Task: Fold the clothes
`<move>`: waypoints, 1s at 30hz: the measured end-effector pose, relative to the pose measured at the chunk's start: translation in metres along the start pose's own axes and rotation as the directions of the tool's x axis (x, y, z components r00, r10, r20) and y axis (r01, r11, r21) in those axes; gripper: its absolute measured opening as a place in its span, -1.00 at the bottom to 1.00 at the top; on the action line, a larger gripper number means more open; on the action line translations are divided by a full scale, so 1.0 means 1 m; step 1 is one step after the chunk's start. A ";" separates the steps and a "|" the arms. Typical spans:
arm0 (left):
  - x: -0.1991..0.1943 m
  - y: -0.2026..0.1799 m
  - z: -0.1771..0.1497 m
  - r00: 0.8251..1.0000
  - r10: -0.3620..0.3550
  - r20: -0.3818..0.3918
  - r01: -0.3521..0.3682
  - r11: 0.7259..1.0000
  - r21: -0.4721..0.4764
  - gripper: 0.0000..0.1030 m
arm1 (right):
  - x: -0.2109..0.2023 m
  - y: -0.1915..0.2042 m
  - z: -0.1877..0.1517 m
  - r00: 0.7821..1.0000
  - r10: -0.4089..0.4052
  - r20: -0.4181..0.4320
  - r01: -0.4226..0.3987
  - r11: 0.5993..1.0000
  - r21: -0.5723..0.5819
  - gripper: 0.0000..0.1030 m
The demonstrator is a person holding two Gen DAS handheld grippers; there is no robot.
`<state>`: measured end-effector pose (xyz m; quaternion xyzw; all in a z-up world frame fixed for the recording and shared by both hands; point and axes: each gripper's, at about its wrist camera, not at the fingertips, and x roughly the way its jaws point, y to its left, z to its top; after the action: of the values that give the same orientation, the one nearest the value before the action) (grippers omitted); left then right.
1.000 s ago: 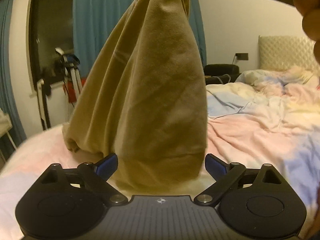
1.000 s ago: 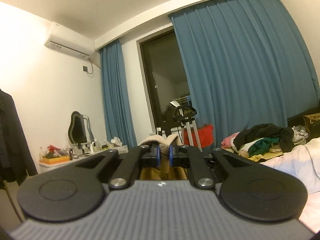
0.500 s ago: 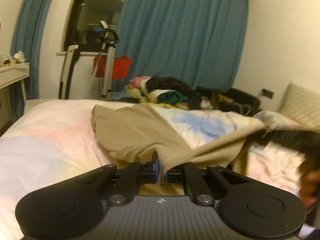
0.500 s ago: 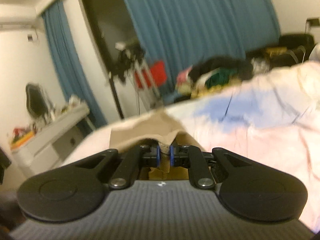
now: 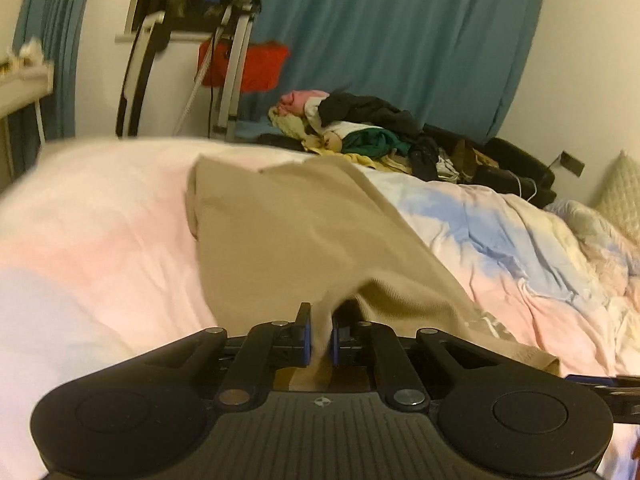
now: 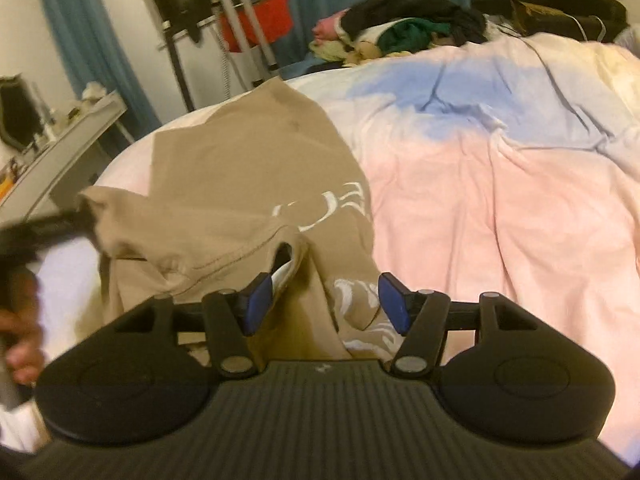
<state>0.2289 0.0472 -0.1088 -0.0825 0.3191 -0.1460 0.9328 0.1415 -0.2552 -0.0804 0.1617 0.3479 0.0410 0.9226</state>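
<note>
Tan garment: soft knit, light, limp; sprawled on the bed across centre frame in the left wrist view, far edge near the upper middle, one hem trailing to lower right. Pinched fold rising at bottom centre into the left tool, blue pads close together with cloth between them and just beginning to ease apart. Judged prone to sagging and bunching wherever unsupported; unlikely to slip from rubber pads. Pile of other clothes beyond the bed, upper centre.

Right wrist view: same garment at centre left, white lettering showing, stitched neckline and white label just ahead of the right tool. Pads spread wide and opening, cloth lying between them but not pressed. Left tool blurred at the left edge, gripping the garment's left edge. Best holds, by judgement: seamed edges, hem corners or shoulder seams, doubled fabric there giving firmer purchase than a single flat layer.
</note>
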 end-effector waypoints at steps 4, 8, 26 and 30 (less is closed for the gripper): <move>0.003 0.004 -0.010 0.999 0.043 0.003 -0.043 0.999 0.004 -0.35 | 0.002 -0.007 0.001 0.999 0.039 0.016 -0.040 0.997 0.062 0.20; -0.030 -0.003 -0.010 0.993 0.102 0.058 -0.103 0.994 0.025 0.09 | -0.001 -0.009 0.001 0.999 0.029 0.037 -0.032 0.995 0.090 0.20; -0.032 -0.150 -0.108 0.971 0.146 0.188 -0.236 0.704 0.670 0.61 | -0.025 -0.013 -0.014 1.000 0.016 0.025 -0.020 0.987 0.160 0.21; -0.030 -0.152 -0.112 0.933 0.204 0.297 -0.353 0.686 0.637 0.61 | -0.024 -0.007 -0.015 0.999 0.030 0.023 -0.033 0.991 0.127 0.23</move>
<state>0.1032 -0.0935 -0.1416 0.3000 0.1554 -0.0994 0.9359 0.1132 -0.2623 -0.0779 0.2261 0.3377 0.0317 0.9131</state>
